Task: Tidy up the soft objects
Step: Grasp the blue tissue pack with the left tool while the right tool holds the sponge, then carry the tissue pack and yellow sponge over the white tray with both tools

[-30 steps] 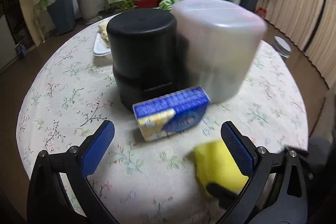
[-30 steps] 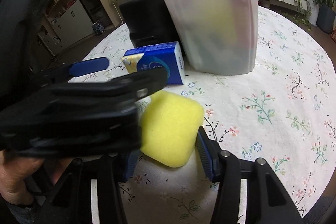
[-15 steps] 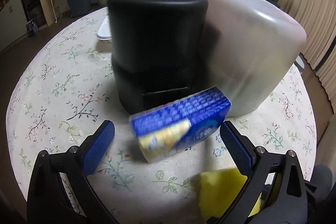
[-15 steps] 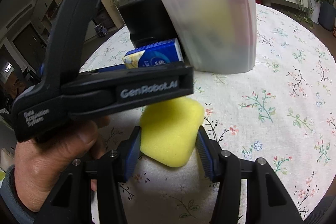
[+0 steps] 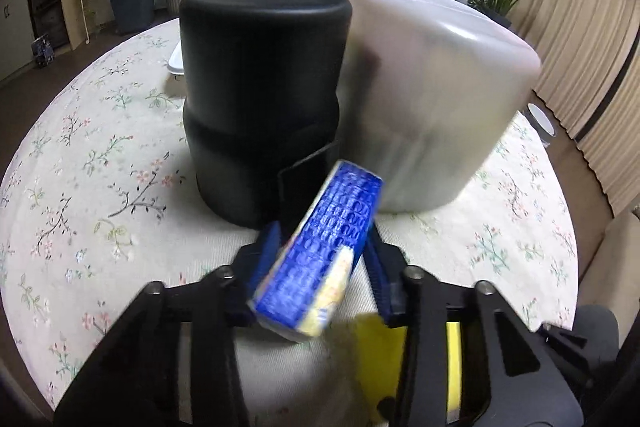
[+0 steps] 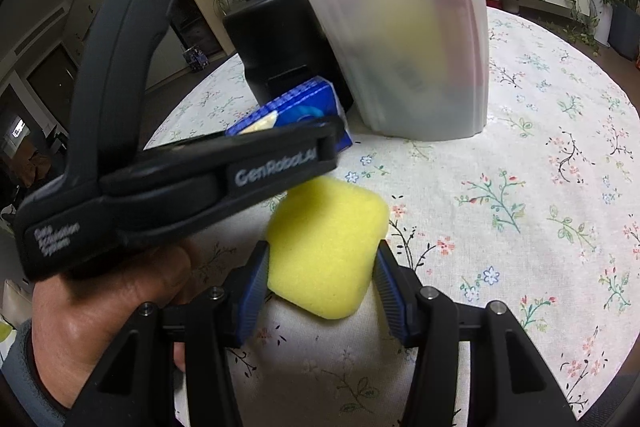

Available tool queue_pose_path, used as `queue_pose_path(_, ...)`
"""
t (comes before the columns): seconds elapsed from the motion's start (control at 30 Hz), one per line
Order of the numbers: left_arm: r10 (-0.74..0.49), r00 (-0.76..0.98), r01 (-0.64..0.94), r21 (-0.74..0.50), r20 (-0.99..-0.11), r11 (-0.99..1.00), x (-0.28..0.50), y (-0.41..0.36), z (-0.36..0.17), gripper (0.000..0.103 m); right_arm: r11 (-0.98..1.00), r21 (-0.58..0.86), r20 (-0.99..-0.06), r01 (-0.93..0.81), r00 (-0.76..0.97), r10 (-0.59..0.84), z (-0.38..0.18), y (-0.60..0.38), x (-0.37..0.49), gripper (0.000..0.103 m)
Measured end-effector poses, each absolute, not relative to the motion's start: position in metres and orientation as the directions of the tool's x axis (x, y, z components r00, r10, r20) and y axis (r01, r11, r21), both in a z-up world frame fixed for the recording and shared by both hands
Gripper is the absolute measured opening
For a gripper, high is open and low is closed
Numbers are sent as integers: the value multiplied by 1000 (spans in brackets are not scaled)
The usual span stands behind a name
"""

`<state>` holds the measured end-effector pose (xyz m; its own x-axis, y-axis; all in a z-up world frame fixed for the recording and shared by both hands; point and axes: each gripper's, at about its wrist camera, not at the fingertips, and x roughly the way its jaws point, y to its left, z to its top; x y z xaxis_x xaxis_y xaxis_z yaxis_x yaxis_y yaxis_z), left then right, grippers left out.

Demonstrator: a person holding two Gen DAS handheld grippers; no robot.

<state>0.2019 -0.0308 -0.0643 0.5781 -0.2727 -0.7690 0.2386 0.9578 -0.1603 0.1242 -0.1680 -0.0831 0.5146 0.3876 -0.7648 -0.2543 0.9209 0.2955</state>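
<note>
In the left wrist view, the left gripper (image 5: 320,259) is closed on a blue tissue pack (image 5: 320,259), which is tilted between the blue pads, just in front of a black cylindrical container (image 5: 262,99) and a frosted white plastic bin (image 5: 432,95). Both stand on the floral tablecloth (image 5: 92,163).

In the right wrist view, the right gripper (image 6: 320,279) clamps a yellow sponge (image 6: 326,247) from both sides, close over the tablecloth. The left gripper's black body crosses the view at left, held by a hand (image 6: 108,311).
</note>
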Motion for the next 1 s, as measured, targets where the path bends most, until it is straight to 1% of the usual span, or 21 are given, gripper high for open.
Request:
queue_pose_path(0.03, -277, 576, 238, -166, -769, 957, 198, -30, -64, 23, 922, 291, -763, -256, 520, 385, -82, -168, 123, 52)
queue_pose_path(0.1, -277, 578, 235, -168, -768, 957, 190, -26, -62, 22, 925, 274, -759, -263, 532, 376, -78, -169, 119, 50)
queue_pose_path(0.37, -283, 596, 194, -207, -752, 959, 150, 8, -49, 21, 926, 240, -757, -292, 541, 367, -68, -177, 103, 48)
queue_pose_path(0.57, -256, 615, 200, -167, -746, 965, 116, 14, -36, 21, 928, 230, -765, -293, 535, 359, -61, -187, 92, 48)
queue_pose_path(0.77, -255, 616, 223, -146, -746, 964, 89, 8, -30, 21, 939, 191, -766, -286, 555, 325, -50, -200, 83, 48)
queue_pose_path(1.0, -244, 617, 225, -129, -748, 966, 84, 2, -25, 21, 950, 151, -756, -272, 588, 289, -36, -215, 77, 48)
